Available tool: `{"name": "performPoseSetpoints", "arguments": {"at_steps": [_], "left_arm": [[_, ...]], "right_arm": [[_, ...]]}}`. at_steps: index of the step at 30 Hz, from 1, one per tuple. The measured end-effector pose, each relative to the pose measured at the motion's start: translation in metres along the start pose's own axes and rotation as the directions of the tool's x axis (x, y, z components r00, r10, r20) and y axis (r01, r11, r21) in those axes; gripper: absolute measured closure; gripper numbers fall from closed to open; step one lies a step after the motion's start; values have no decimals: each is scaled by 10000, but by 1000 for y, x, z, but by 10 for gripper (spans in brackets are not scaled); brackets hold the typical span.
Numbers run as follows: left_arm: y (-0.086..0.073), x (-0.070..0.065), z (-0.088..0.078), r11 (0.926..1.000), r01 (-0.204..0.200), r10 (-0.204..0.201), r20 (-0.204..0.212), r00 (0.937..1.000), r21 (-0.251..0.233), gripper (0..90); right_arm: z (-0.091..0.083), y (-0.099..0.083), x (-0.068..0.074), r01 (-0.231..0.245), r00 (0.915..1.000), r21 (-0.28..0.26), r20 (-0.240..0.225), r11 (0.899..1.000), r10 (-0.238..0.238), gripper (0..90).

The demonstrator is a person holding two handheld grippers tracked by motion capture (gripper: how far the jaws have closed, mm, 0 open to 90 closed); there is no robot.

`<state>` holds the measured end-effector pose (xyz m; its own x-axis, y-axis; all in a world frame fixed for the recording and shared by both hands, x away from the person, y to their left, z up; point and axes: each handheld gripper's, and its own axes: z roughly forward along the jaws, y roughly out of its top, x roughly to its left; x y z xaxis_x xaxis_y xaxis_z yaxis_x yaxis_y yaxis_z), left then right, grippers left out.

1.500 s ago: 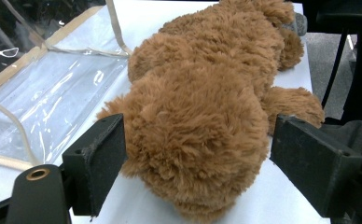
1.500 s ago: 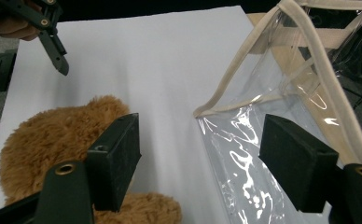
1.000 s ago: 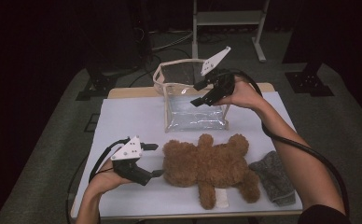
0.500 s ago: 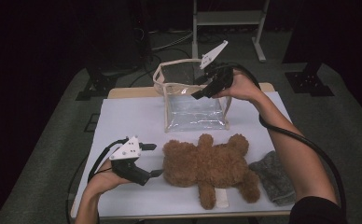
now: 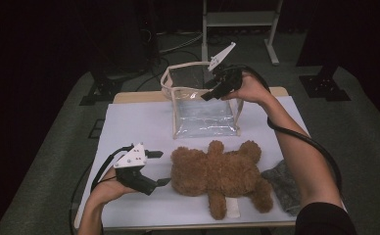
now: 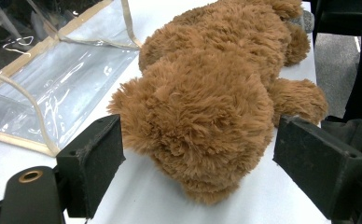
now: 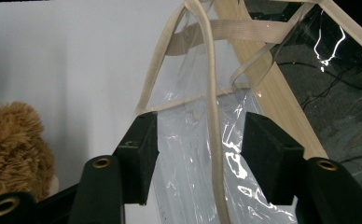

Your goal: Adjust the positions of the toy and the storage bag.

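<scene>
Right gripper point(image 5: 208, 94) at the clear bag point(image 5: 205, 115) rim

Its jaws, just closing, straddle the rim, not yet pinching. Left gripper point(image 5: 159, 168) gapes beside the teddy bear point(image 5: 217, 175); bare table point(image 5: 134, 122) lies between.

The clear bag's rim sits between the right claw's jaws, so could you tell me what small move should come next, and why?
Probably finish closing the right claw on the beige-trimmed rim of the clear bag. Its jaws have just been closing and straddle the rim without pinching it yet. A firm grip would likely hold the mouth open while the left claw, open around the teddy bear, picks it up.
</scene>
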<state>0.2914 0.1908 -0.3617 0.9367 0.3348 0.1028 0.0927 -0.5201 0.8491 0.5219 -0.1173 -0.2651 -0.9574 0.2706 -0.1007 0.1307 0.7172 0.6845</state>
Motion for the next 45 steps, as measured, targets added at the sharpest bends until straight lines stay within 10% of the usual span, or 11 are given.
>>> {"name": "performPoseSetpoints", "arguments": {"at_steps": [16,45], "left_arm": [[-1,-1,0,10000,36,-36,40,10000,13,147],[1,-3,0,9999,-90,89,71,9999,68,145]], "right_arm": [[9,-8,1,53,9993,510,-363,9987,-35,860],[-11,-24,45,537,9969,670,-619,9963,-496,873]]}}
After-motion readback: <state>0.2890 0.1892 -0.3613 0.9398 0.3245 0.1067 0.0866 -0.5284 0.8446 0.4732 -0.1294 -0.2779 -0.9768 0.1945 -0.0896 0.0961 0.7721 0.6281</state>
